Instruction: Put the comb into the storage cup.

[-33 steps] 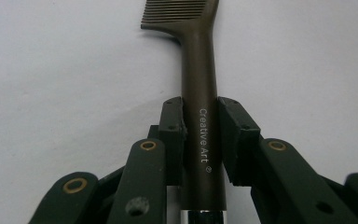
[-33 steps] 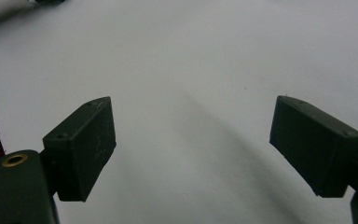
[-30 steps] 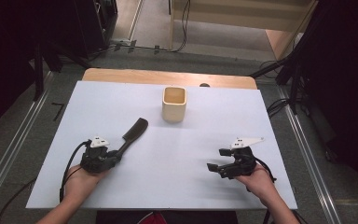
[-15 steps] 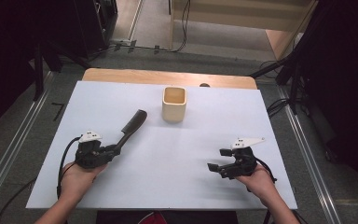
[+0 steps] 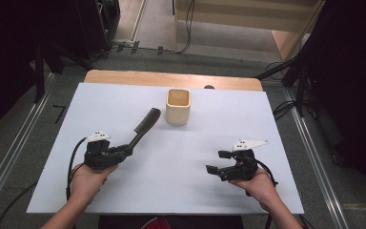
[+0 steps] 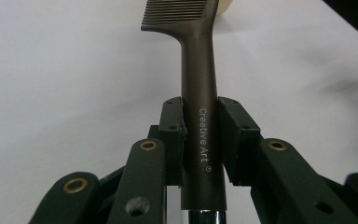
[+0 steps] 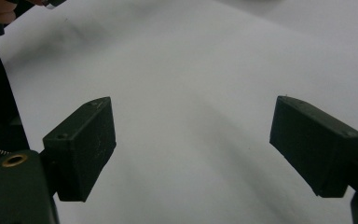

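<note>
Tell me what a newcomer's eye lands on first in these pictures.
First, the long dark brown comb, its handle clamped between the pads of the left gripper at the table's left, its toothed end pointing at the small beige square cup near the far edge. Next, the white table sheet itself, broad and bright against the dark room. At the right, the right gripper hangs with jaws wide apart, holding nothing.
</note>
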